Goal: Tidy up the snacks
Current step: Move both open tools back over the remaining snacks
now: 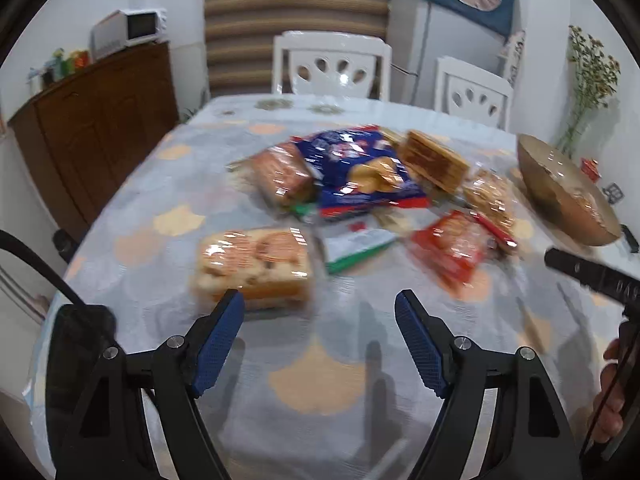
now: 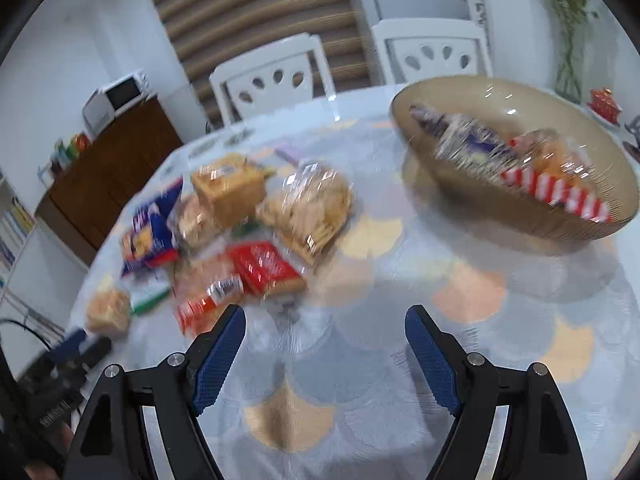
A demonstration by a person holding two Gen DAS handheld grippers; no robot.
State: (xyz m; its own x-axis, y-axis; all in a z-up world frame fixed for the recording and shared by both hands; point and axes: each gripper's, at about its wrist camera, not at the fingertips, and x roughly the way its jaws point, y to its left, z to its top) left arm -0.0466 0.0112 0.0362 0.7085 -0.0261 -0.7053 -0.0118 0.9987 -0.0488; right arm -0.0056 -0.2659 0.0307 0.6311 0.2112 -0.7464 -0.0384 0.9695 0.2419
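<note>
At the bottom of the left wrist view we see our left gripper (image 1: 320, 304) with its two blue pads standing wide apart, and only the tablecloth (image 1: 312, 380) shows between them. Just above the left pad, in the lower middle of the frame, lies a clear packet of round biscuits (image 1: 254, 266), very near the pad tip; we cannot tell if they touch, because the picture is blurred. To the right of this packet lie a green and white packet (image 1: 356, 250) and a red packet (image 1: 460, 250). Higher, in the centre of the frame, we see the pile of snacks with a blue bag (image 1: 360, 172) in its middle. At the right edge stands a brown bowl (image 1: 560, 196).

In the right wrist view our right gripper (image 2: 325, 320) is also wide, with nothing between the pads. A red packet (image 2: 264, 266) lies just above its left pad. The bowl (image 2: 424, 100) fills the upper right of this frame and already holds some packets, one with red and white stripes (image 2: 560, 192). Far behind, at the top of both frames, stand white chairs (image 1: 332, 64) and a wooden cabinet (image 1: 100, 128).
</note>
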